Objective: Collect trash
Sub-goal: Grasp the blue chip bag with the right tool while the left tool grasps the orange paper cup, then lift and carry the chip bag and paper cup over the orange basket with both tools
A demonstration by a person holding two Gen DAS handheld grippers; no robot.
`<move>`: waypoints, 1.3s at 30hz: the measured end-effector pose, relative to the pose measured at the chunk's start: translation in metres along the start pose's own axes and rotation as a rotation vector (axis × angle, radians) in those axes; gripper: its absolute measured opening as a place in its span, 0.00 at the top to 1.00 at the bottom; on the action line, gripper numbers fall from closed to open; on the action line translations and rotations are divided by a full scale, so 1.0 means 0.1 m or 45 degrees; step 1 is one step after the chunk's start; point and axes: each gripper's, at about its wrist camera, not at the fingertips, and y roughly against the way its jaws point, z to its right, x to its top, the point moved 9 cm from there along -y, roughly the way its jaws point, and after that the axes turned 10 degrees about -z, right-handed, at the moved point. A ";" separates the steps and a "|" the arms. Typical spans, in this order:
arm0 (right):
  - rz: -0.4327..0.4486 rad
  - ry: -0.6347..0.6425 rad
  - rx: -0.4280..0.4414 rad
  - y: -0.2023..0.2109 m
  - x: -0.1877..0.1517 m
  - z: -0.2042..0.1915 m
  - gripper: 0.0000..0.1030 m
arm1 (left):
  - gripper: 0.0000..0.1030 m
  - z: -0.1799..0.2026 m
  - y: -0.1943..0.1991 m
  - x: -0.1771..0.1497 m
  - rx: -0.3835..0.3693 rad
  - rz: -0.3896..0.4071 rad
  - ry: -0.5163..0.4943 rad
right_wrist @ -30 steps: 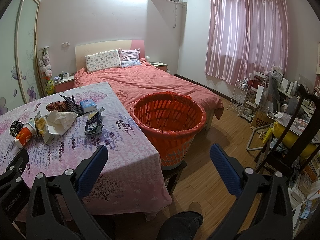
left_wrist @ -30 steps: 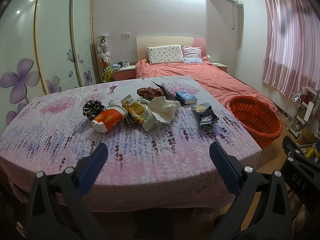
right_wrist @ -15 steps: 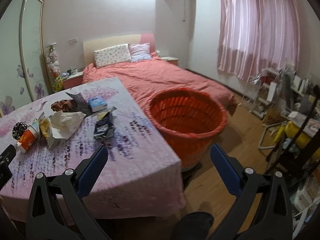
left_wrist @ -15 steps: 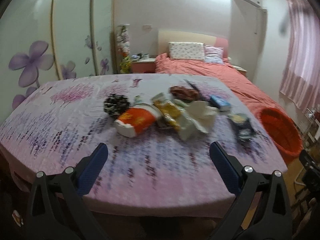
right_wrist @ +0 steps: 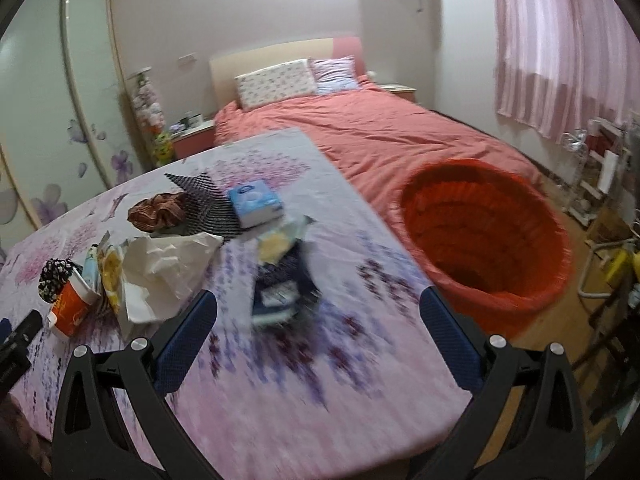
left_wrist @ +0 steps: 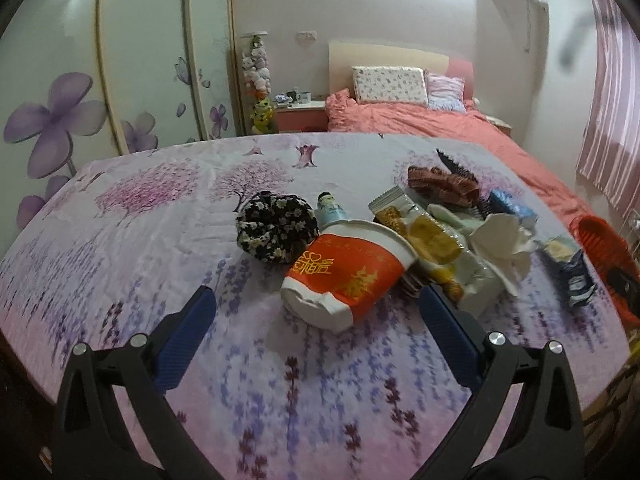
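One orange cup (left_wrist: 347,276) on its side — rim far-right (base toward camera).

One cup (left_wrist: 344,276), two scrunchies (left_wrist: 276,230) (left_wrist: 442,186), one basket (right_wrist: 486,236), two pillows (left_wrist: 388,85) (left_wrist: 445,87), one tissue pack (right_wrist: 255,200)

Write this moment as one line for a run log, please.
left tool: open, facing orange paper cup | right tool: open, facing dark snack bag | orange basket: beside table

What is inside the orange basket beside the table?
The orange basket shows only bare ribbed walls and a dark bottom in the right wrist view; no trash visible. Its near inner wall is hidden by the rim.
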 end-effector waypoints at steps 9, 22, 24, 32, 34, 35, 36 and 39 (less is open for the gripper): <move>-0.156 -0.033 0.039 -0.47 0.07 -0.02 0.24 | 0.11 0.11 -0.46 0.08 -0.100 -0.120 -0.081; -0.224 0.005 0.068 -0.69 0.07 -0.13 0.50 | 0.19 0.16 -0.72 0.18 -0.181 -0.202 -0.073; -0.221 0.005 0.079 -0.69 0.07 -0.13 0.56 | 0.19 0.16 -0.76 0.17 -0.190 -0.224 -0.066; -0.212 -0.010 0.125 -0.63 0.13 -0.12 0.65 | 0.26 0.14 -0.76 0.17 -0.230 -0.227 -0.037; -0.205 -0.014 0.127 -0.61 0.14 -0.11 0.65 | 0.28 0.14 -0.72 0.19 -0.232 -0.213 -0.042; -0.201 -0.019 0.132 -0.60 0.14 -0.12 0.65 | 0.28 0.14 -0.70 0.20 -0.233 -0.208 -0.043; -0.197 -0.023 0.136 -0.59 0.15 -0.12 0.65 | 0.28 0.14 -0.68 0.21 -0.233 -0.201 -0.043; -0.179 -0.018 0.141 -0.54 0.18 -0.13 0.65 | 0.28 0.15 -0.62 0.25 -0.231 -0.172 -0.048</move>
